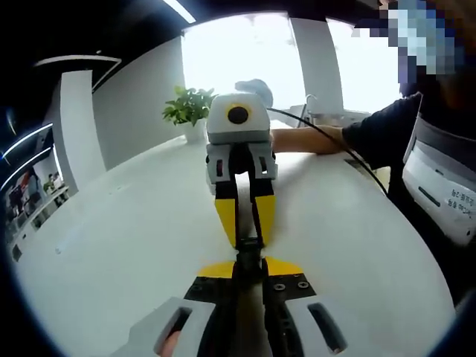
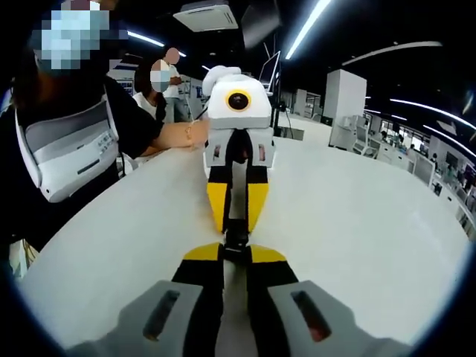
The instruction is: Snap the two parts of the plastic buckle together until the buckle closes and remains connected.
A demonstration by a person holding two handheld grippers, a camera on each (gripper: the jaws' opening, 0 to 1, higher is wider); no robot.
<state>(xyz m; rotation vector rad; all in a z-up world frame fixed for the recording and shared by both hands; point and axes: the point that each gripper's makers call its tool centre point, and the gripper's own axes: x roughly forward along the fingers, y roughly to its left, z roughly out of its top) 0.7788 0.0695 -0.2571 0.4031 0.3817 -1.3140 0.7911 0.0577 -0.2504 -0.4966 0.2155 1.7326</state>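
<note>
Black buckle (image 1: 249,249) sits between my jaws, above the white table (image 1: 134,223); my left gripper (image 1: 249,269) clamps one half. In the right gripper view, my right gripper (image 2: 236,255) clamps the other half; push straight, tips aligned.

blown-out window (image 1: 245,56) glare, ceiling strip lights (image 2: 309,26), fisheye-warped edges.

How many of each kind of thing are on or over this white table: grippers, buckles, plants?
Grippers: 2, the left gripper and the right gripper
Buckle: 1, between the tips; its two parts are too small to tell apart
Potted plant: 1
Total: 4
</note>
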